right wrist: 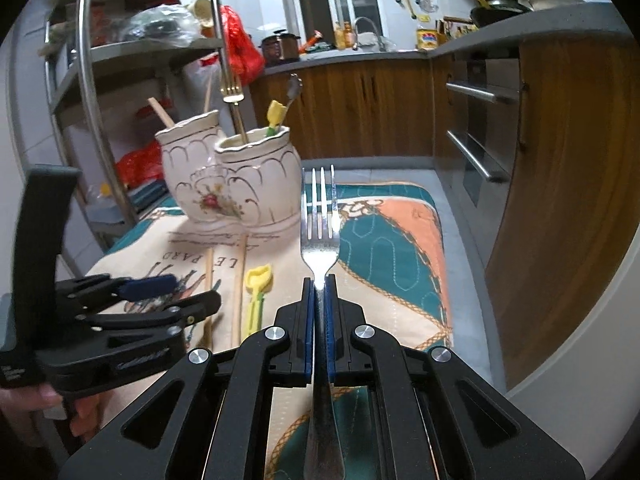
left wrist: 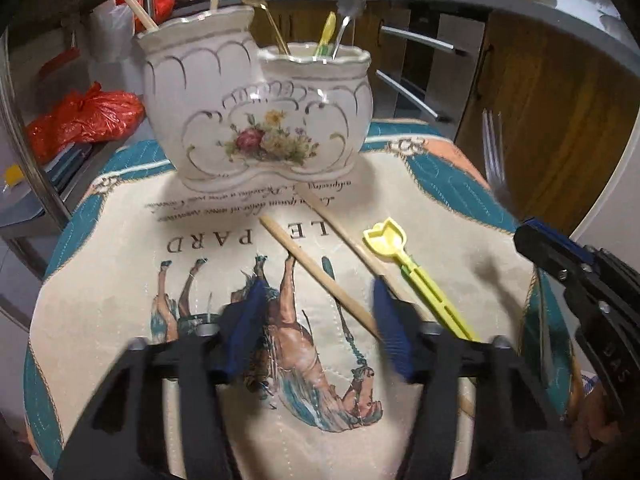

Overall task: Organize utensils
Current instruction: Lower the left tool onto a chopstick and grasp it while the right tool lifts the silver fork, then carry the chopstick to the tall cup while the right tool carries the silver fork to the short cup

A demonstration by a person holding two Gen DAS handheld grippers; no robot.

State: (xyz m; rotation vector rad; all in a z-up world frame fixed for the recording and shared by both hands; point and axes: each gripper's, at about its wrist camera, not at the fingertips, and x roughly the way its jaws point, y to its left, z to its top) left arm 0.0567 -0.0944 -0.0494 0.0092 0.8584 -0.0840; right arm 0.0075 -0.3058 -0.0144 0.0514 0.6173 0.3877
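A horse-print cloth [left wrist: 120, 280] lies near red bags [left wrist: 84, 120] and wooden cabinets [right wrist: 360, 108].

The steel fork [right wrist: 320, 240] clamped between my right jaws is polished metal, smooth and reflective. My jaw pads [right wrist: 307, 328] are blue, finely ribbed and matt; my black frames look like matt plastic with bright metal pins. The double holder [left wrist: 256, 116] is glazed ceramic, glossy, with gilt lines and a floral print. The two chopsticks [left wrist: 320, 276] on the mat look like pale, unvarnished wood. The yellow utensil [left wrist: 416, 276] is smooth plastic with a slight sheen. The mat [left wrist: 120, 264] is woven, quilted cloth, matt, with stitched texture.
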